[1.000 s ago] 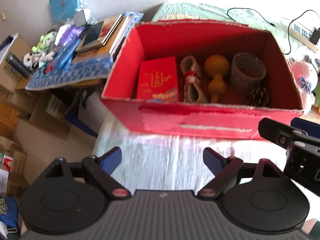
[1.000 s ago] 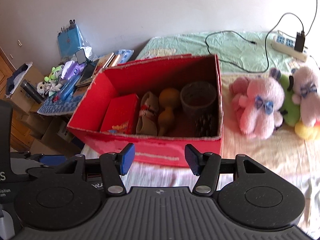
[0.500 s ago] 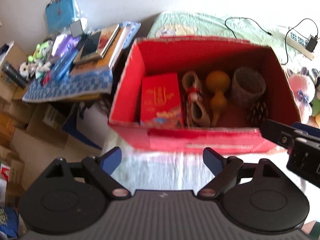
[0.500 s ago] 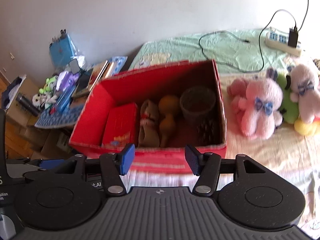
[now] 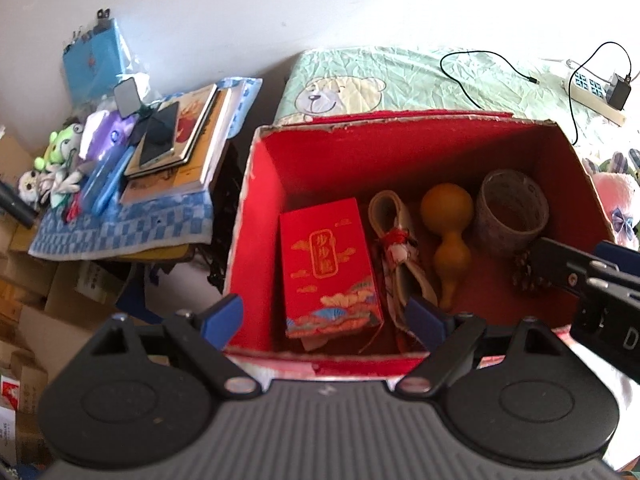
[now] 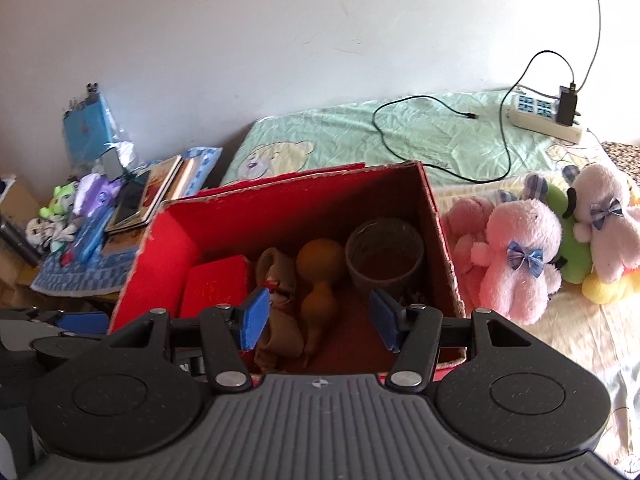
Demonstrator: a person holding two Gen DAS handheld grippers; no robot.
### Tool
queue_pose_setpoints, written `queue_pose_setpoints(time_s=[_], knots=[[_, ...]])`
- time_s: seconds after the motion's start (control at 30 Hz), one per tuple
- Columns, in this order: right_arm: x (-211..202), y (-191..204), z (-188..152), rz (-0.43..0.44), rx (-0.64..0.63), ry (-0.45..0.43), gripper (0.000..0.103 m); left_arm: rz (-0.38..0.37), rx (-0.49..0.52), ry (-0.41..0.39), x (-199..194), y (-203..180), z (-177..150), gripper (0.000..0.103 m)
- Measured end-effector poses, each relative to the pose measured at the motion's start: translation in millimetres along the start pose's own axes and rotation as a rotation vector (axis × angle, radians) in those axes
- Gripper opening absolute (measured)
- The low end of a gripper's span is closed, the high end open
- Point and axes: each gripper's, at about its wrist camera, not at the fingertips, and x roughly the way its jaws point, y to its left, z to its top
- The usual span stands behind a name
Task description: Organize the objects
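An open red cardboard box (image 5: 256,216) (image 6: 444,236) sits on the bed. Inside lie a red packet (image 5: 328,268) (image 6: 214,286), a beige rolled bundle tied with red string (image 5: 396,248) (image 6: 280,320), an orange gourd (image 5: 448,224) (image 6: 320,276), a grey cup (image 5: 514,208) (image 6: 384,256) and a pinecone (image 5: 524,276). My left gripper (image 5: 326,322) hovers open over the box's near edge, above the red packet. My right gripper (image 6: 318,322) hangs open over the bundle and gourd. Neither holds anything. The right gripper's body shows at the right edge of the left wrist view.
Left of the box, a side table with a blue checked cloth (image 5: 120,228) carries books, a phone and small toys. Plush toys (image 6: 520,248) lie on the bed right of the box. A power strip (image 6: 546,116) and cable lie behind. Cardboard boxes (image 5: 32,300) stand below left.
Both grippers have moved forward and now hang over the box's near edge; the box fills more of each view. Their jaws stayed open and the objects in the box did not move.
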Motion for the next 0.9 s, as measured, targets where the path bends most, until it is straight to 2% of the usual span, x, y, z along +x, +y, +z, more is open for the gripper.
queue_pose_setpoints(time_s=[0.17, 0.53, 0.9], knots=[[5.7, -0.9, -3.1, -0.041, 0.029, -0.056, 0.058, -0.017, 0.010, -0.022, 11.3, 2.1, 3.3, 0.088], [14.6, 6.0, -12.2, -0.079, 0.012, -0.101, 0.058, -0.032, 0.036, -0.030, 27.7, 2.0, 3.7, 0.088], [25.2, 2.0, -2.0, -0.044, -0.039, -0.086, 0.056, -0.040, 0.004, 0.017, 39.7, -2.7, 1.6, 0.088]])
